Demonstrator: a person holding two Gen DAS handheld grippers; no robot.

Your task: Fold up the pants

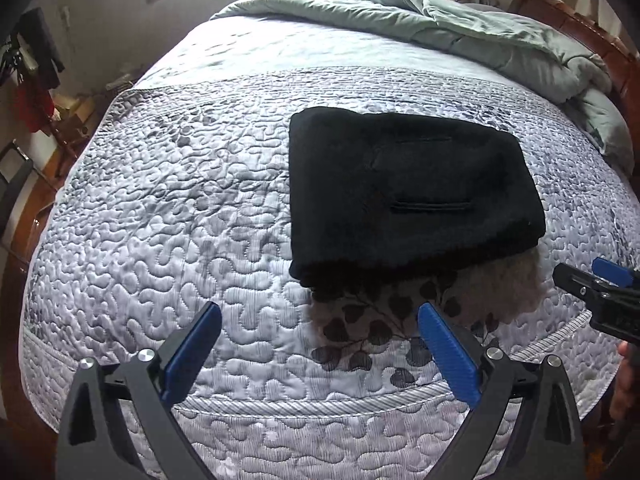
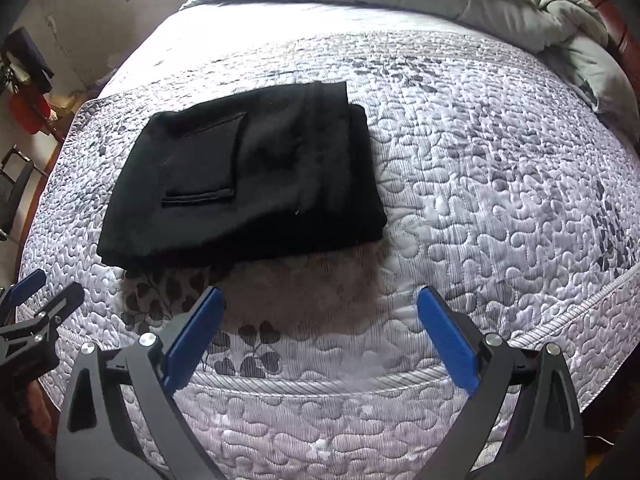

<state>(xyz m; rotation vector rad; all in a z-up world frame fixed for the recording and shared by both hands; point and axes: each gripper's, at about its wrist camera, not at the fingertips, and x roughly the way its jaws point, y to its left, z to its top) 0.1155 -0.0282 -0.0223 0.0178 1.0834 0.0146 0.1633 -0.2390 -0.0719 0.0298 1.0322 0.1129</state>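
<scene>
A big bed point(image 1: 200, 208) fills both views, covered with a bumpy grey quilt point(image 2: 480, 184). A rumpled green blanket point(image 1: 480, 32) is bunched up at the far end.

The black pants point(image 1: 408, 192) lie on the quilt in the near half of the bed. They look folded into a thick, neat pad, with a pocket on top. The fold job looks done, or very close to it. The long side of the pad runs left to right across the bed, and its thick folded edge faces the grippers.

The left gripper point(image 1: 320, 344) hangs over the near edge of the bed. Its blue fingers are wide apart and hold nothing. The pants are ahead of it and a bit to the right. The right gripper point(image 2: 320, 332) is spread wide too, with nothing in it. The pants are ahead of it and to the left. So the pad sits between the two grippers, a little farther up the bed. Neither one touches it, and I cannot tell which is nearer.
</scene>
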